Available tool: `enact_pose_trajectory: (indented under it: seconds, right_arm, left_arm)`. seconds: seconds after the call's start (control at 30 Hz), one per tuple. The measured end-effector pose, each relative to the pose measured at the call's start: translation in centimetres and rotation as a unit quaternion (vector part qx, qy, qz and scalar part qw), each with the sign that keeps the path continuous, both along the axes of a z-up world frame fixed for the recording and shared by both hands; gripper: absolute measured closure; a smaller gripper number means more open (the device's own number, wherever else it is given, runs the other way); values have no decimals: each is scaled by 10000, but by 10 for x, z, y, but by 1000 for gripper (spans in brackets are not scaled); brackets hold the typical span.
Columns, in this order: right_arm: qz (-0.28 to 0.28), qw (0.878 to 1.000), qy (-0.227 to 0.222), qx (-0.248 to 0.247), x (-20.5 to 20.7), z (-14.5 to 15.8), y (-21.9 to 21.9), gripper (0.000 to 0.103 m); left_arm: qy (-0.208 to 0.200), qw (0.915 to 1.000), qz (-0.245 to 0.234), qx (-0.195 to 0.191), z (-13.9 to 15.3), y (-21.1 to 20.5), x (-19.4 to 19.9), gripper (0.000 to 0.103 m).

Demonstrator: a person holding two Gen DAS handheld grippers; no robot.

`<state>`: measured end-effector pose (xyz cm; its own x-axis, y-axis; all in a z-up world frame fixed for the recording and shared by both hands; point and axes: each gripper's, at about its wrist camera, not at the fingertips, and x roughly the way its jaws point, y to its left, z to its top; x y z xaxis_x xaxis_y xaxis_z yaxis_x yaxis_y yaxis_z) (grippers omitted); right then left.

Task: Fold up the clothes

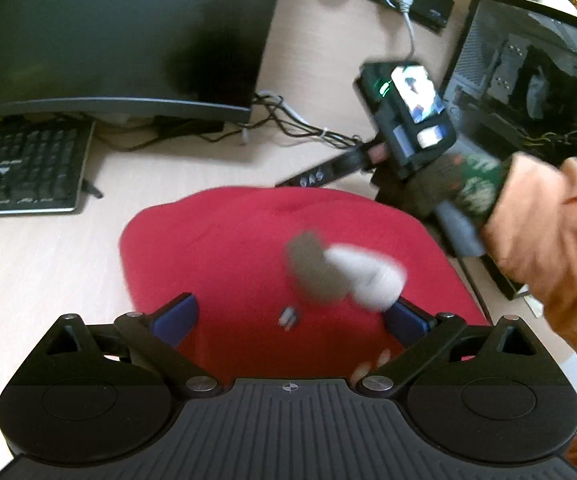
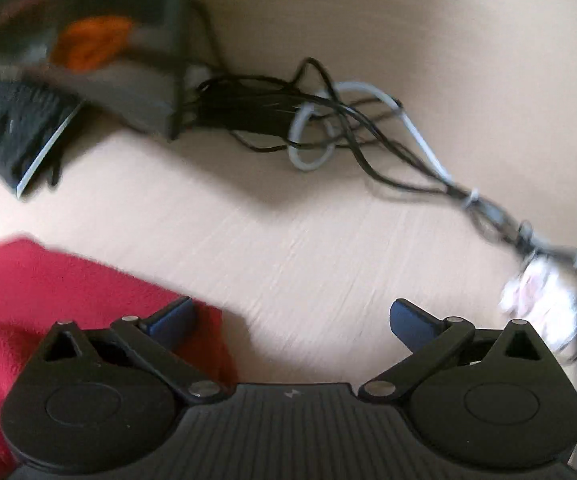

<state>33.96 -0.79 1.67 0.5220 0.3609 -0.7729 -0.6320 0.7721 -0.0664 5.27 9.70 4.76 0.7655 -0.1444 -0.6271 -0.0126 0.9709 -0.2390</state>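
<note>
Red knitted garment [image 1: 248,256] spread in a rounded heap on the pale wood-grain desk [image 1: 40,264], right in the middle of the left wrist view, with a blurred brown-and-white patch [image 1: 340,276] on its upper surface, too smeared to make out. Left gripper [image 1: 290,320] poised over the near part of the red cloth, blue-padded fingers [image 1: 178,318] set wide apart, nothing between them but fabric below. Over on the far right side of the garment, the right gripper's black body, gripped by a gloved hand [image 1: 468,196] emerging from an orange sleeve [image 1: 552,240], small lit screen on its back, tips hidden from this angle. From the right wrist view: right gripper [image 2: 292,322] with jaws spread just as wide, left blue finger [image 2: 176,318] above the edge of the red cloth, right finger over bare desk, nothing pinched. Red fabric filling the lower left corner there. Beyond, a tangle of black and grey cables [image 2: 320,128], heavily blurred, plus the corner of a black keyboard [image 2: 16,128]. Back in the left view, a large dark curved monitor [image 1: 112,32] behind the garment, keyboard at its foot, glass-sided computer case [image 1: 536,76] at far right.
</note>
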Motion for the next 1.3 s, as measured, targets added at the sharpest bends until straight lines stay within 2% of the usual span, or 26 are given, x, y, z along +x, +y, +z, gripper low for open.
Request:
enact_pose_trajectory:
  seconds: [0.07, 0.13, 0.2, 0.27, 0.37, 0.47, 0.57, 0.6, 0.67, 0.73, 0.8, 0.87, 0.97, 1.1, 1.2, 1.3]
  right_arm:
    - [-151, 9997, -36, 199, -5, 5, -14, 0]
    - [-258, 9986, -342, 302, -15, 17, -30, 0]
    - [-276, 9959, -568, 641, -34, 37, -54, 0]
    - [-132, 9920, -455, 1174, -57, 56, -74, 0]
    - [314, 9832, 53, 1799, -102, 66, -100, 0]
    - [548, 9798, 484, 1861, -143, 47, -111, 0]
    - [520, 9857, 693, 1442, -174, 8, -115, 0]
    - [403, 9863, 673, 1452, -182, -1, -119, 0]
    - [237, 9792, 950, 1779, -189, -3, -131, 0]
    - [228, 9750, 1017, 1963, -188, 4, -141, 0]
    - [190, 9696, 1097, 2181, -184, 13, -152, 0]
    - [68, 9563, 1361, 2588, -167, 16, -162, 0]
    - [-126, 9362, 1892, 2960, -134, 11, -164, 0]
    - [-248, 9330, 2469, 2606, -104, -11, -140, 0]
    - [-121, 9174, 2848, 2776, -90, -22, -134, 0]
    - [5, 8979, 3135, 3091, -81, -31, -129, 0]
  left_arm:
    - [48, 10000, 55, 5, -3, 2, -2, 1]
    - [102, 9999, 104, 4, -5, 3, -3, 1]
    - [141, 9998, 135, 3, -7, 3, -3, 1]
    - [145, 9998, 135, 30, -7, 2, -4, 1]
    - [148, 9998, 147, 14, -7, 3, -3, 1]
    - [172, 9997, 186, -47, -9, 5, -4, 1]
    - [200, 9993, 273, -171, -11, 11, -11, 1]
    - [213, 9989, 340, -228, -11, 15, -16, 1]
    - [234, 9979, 488, -365, -13, 25, -25, 1]
    - [238, 9957, 684, -575, -15, 40, -36, 1]
    - [204, 9906, 787, -1102, -20, 54, -43, 1]
    - [155, 9810, 855, -1733, -25, 69, -48, 1]
    - [87, 9617, 932, -2577, -34, 88, -53, 1]
    - [214, 9583, 847, -2719, -45, 85, -32, 1]
    - [281, 9566, 592, -2839, -50, 79, -20, 1]
    - [338, 9574, 607, -2803, -55, 77, -14, 1]
